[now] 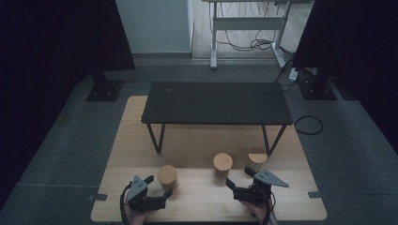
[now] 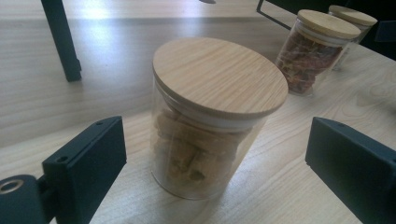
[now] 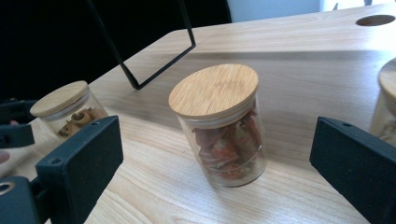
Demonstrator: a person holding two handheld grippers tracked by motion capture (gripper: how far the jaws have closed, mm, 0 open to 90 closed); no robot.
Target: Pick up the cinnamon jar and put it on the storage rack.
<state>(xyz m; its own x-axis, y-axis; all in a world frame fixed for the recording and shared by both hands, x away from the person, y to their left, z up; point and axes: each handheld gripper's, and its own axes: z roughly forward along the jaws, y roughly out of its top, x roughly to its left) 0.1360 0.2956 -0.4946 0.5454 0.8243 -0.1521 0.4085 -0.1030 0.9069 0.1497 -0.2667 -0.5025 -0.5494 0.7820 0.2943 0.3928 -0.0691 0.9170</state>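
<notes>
Jaws of both grippers spread wide, left gripper flanking left jar untouched, right gripper just beside middle jar, holding nothing

left gripper: 2 black block jaws, screw holes | grey 3-cornered plate | black cable | right gripper: same

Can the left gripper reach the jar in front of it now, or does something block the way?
Probably yes. The left gripper is open, and the jar stands upright just ahead, between its fingers. Nothing lies between them on the wooden table.
</notes>
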